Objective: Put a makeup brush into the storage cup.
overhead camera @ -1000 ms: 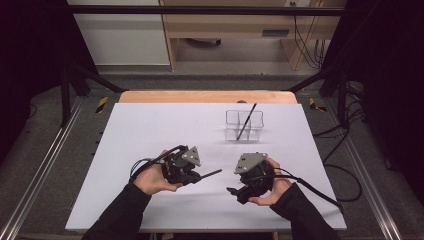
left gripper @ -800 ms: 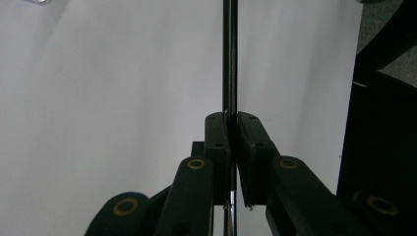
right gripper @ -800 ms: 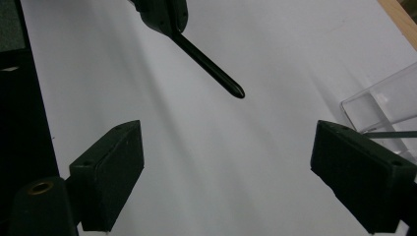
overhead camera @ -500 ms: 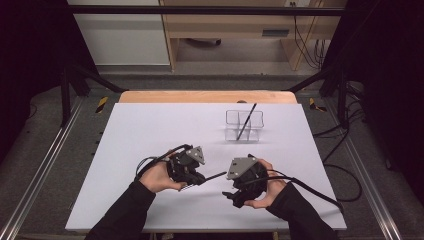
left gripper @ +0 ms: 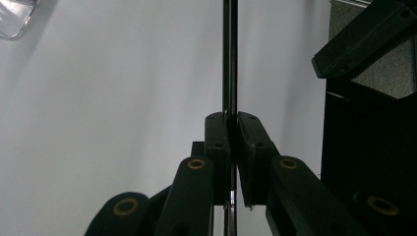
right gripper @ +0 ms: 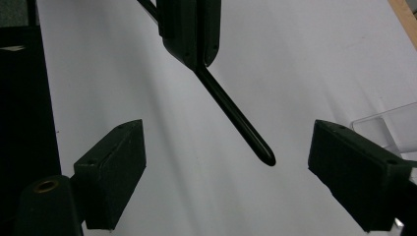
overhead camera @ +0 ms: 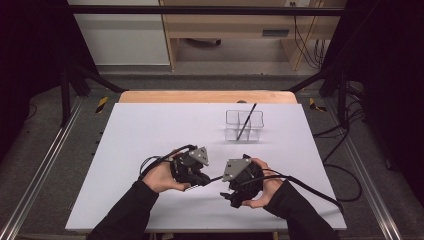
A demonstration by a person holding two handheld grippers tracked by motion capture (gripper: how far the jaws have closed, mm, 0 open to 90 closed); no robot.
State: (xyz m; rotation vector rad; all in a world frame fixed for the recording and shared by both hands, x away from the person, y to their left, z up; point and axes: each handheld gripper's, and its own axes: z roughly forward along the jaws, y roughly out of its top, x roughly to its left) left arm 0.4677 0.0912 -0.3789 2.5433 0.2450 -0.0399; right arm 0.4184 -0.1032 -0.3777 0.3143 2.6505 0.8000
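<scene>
Between the closed jaws of the left gripper (left gripper: 230, 147) a thin black pen (left gripper: 229, 59) is pinched, its free end reaching out toward the right gripper (right gripper: 226, 182), whose jaws stand wide apart on either side of the pen's rounded tip. Both grippers hover close together over the near part of the white table (overhead camera: 150, 130). Farther back on it stands a clear divided holder (overhead camera: 244, 125) with another dark pen (overhead camera: 247, 120) leaning in it.

— What lies around the white tabletop (overhead camera: 150, 135)?
— A wooden strip (overhead camera: 200, 96) runs along its far edge, and metal rails (overhead camera: 40, 172) flank it over grey carpet (overhead camera: 60, 145).
— And farther back?
— A light wooden bench (overhead camera: 225, 25) stands beside a white cabinet (overhead camera: 120, 37). Black cables (overhead camera: 350, 132) trail at the right, near a yellow-and-black tape mark (overhead camera: 315, 104).
</scene>
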